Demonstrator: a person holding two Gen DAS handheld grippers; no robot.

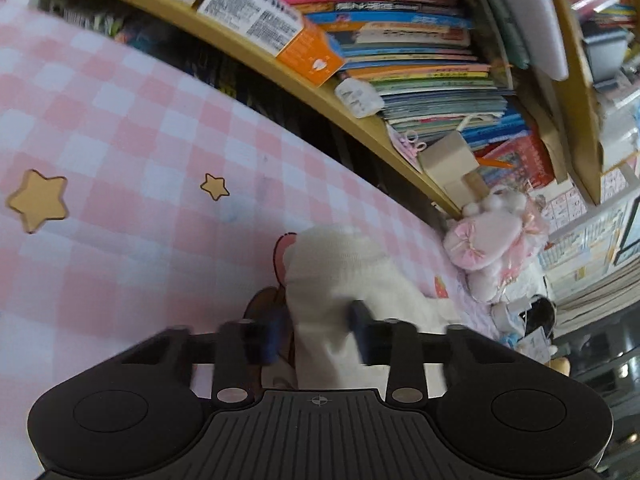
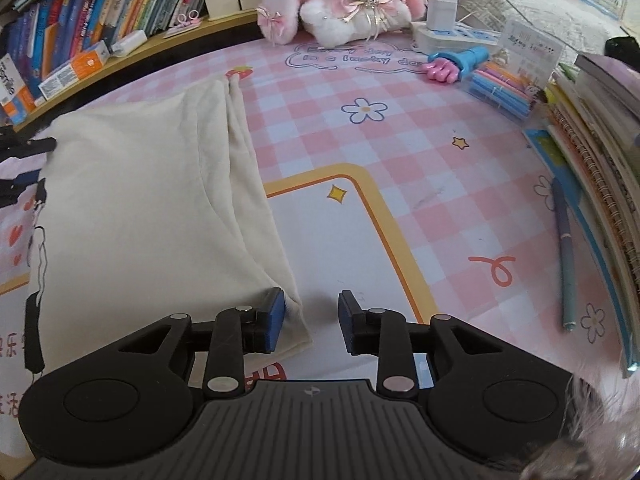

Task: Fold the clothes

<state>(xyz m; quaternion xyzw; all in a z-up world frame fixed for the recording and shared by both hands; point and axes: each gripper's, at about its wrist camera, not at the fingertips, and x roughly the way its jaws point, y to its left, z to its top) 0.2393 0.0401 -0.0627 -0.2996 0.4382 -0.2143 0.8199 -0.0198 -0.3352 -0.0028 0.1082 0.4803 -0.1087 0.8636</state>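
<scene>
Nearest the lens, the right tool (image 2: 311,322) hangs over the worktop (image 2: 420,184) with its jaws apart, the near corner of the cream garment (image 2: 152,200) lying between its pads, gripped by neither. That garment lies folded flat towards the worktop's left side. In the blurred left-wrist view, the left tool (image 1: 318,334) has white cloth (image 1: 344,280) bunched between its pads, jaws narrowed onto it. At the far edge sits a pink plush rabbit (image 2: 344,0), beside a shelf of books (image 2: 100,12).
</scene>
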